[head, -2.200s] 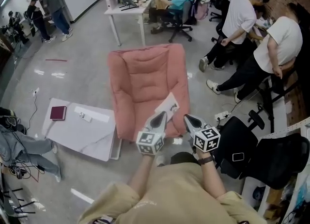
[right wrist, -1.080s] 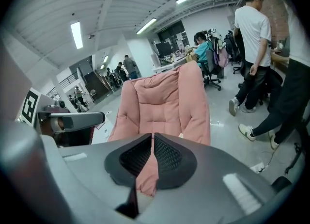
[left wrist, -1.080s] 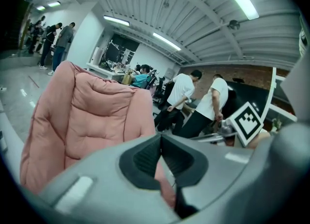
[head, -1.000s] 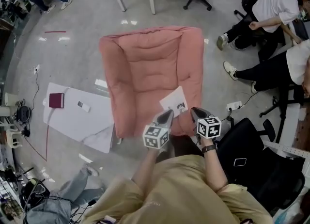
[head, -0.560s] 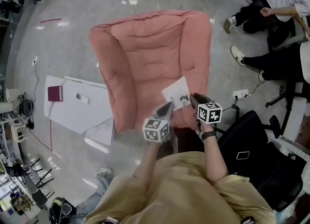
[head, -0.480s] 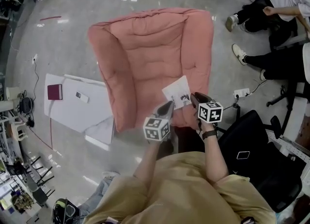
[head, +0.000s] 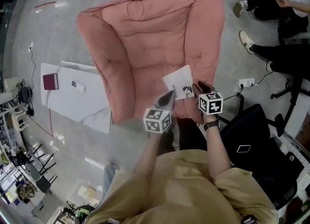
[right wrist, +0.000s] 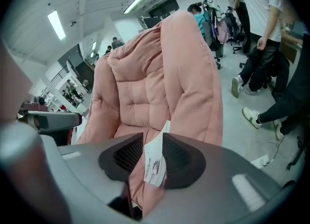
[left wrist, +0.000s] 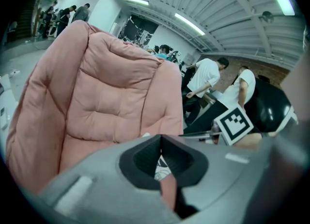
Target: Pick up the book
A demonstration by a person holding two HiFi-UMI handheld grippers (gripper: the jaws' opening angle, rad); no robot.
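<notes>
Book (head: 180, 81) one, pink armchair (head: 145, 34) one.

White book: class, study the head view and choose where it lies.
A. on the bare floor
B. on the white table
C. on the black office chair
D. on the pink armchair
D: in the head view the white book rests on the cushion of the pink armchair, near the cushion's front edge.

The left claw (left wrist: 160, 137), tips together, faces the pink armchair (left wrist: 106, 97) (people (left wrist: 203, 78) stand behind).
</notes>
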